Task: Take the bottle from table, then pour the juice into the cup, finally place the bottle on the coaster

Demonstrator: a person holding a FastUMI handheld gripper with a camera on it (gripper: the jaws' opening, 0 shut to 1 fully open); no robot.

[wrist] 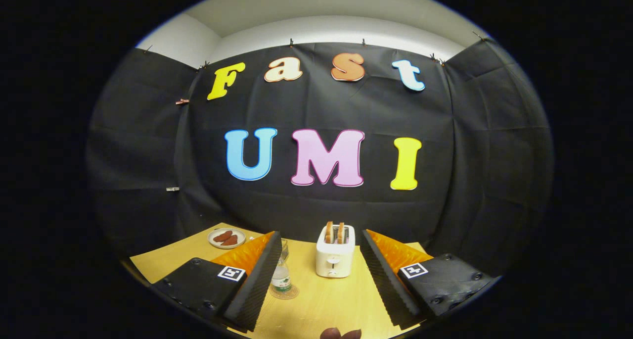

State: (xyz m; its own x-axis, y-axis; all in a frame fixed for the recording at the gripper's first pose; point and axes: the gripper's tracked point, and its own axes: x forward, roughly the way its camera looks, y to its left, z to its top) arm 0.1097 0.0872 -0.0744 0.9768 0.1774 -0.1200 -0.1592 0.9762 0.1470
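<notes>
A small clear bottle [281, 277] with a green-and-white label stands upright on a round coaster [285, 294] on the wooden table [321, 304]. It sits close against the inner side of my left finger [257, 274] without being pressed. Just behind the bottle a clear glass cup [285, 248] peeks out, partly hidden by that finger. My gripper [321, 234] is open wide, and nothing is held between its fingers. The right finger [383, 274] stands well apart from the bottle.
A white toaster [335, 258] with two slices of toast stands ahead between the fingers. A small plate [226, 238] with brown food lies at the far left of the table. A dark rounded object [340, 334] shows at the near table edge.
</notes>
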